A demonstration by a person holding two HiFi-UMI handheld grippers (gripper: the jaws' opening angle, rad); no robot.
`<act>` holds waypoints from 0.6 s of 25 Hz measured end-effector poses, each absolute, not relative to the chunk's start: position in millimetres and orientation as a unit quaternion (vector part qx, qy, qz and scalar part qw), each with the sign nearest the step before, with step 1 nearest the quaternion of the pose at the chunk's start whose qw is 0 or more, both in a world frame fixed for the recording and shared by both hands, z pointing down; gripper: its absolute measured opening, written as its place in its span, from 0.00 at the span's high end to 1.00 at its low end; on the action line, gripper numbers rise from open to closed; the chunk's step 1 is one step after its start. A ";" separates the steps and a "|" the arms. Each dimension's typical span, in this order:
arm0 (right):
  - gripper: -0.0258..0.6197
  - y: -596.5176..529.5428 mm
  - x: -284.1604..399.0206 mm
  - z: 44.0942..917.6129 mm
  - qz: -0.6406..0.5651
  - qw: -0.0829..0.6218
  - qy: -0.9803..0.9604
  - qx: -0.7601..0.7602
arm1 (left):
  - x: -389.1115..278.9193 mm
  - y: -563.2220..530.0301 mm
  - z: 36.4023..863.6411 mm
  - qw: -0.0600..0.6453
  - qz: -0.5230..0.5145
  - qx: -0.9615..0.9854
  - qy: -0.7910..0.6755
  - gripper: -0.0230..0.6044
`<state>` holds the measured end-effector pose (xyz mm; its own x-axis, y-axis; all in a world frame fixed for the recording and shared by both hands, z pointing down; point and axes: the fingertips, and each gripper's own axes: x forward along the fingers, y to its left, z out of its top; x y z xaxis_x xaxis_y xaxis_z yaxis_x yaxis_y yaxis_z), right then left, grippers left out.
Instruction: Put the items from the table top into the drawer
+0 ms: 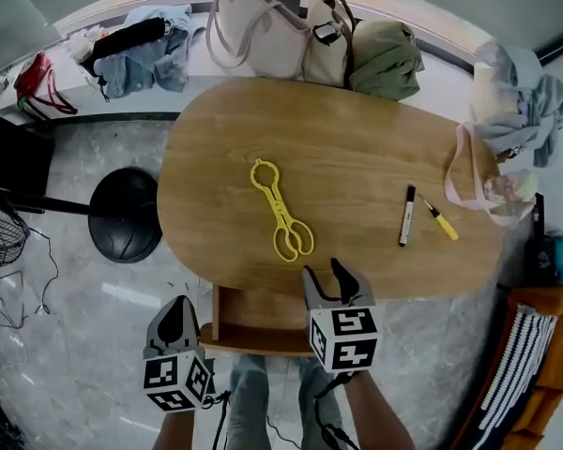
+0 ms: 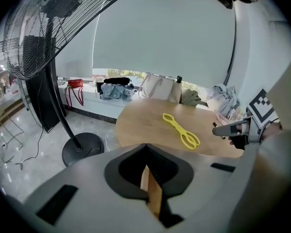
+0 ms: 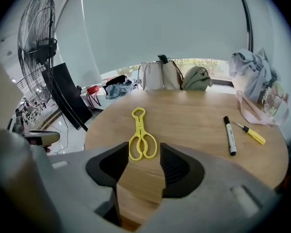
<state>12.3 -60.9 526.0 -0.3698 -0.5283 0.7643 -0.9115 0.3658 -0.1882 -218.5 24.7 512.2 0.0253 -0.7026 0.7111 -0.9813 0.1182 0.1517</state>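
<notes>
Drawer (image 1: 249, 338) 1, yellow tongs (image 1: 280, 212) 1, marker (image 1: 406, 216) 1, yellow screwdriver (image 1: 441, 221) 1

Two beige handbags (image 1: 263, 31) and a green backpack (image 1: 385, 56) just beyond the table's (image 1: 357, 139) far edge, blue clothes (image 1: 148, 54) heaped on the window ledge (image 1: 84, 92), pink-strapped bag (image 1: 505, 191) at the right edge, black fan base (image 1: 124, 216) on the floor off the left edge.
</notes>
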 end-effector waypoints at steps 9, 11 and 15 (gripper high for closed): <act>0.66 -88.1 -25.6 545.2 0.287 0.339 -0.778 0.444 | -242.5 21.2 514.2 0.340 0.223 0.623 -0.668 0.97; 0.66 -94.4 -31.1 548.2 0.286 0.341 -0.779 0.442 | -245.7 19.4 515.3 0.341 0.227 0.622 -0.667 0.97; 0.66 -107.3 -41.4 554.8 0.283 0.342 -0.782 0.438 | -252.7 14.0 516.4 0.342 0.233 0.621 -0.666 0.97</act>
<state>-41.4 -107.3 554.8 -0.3821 -0.4909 0.7829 -0.8784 0.4562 -0.1427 -252.7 14.0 516.4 0.0054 -0.6680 0.7442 -0.9862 0.1196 0.1145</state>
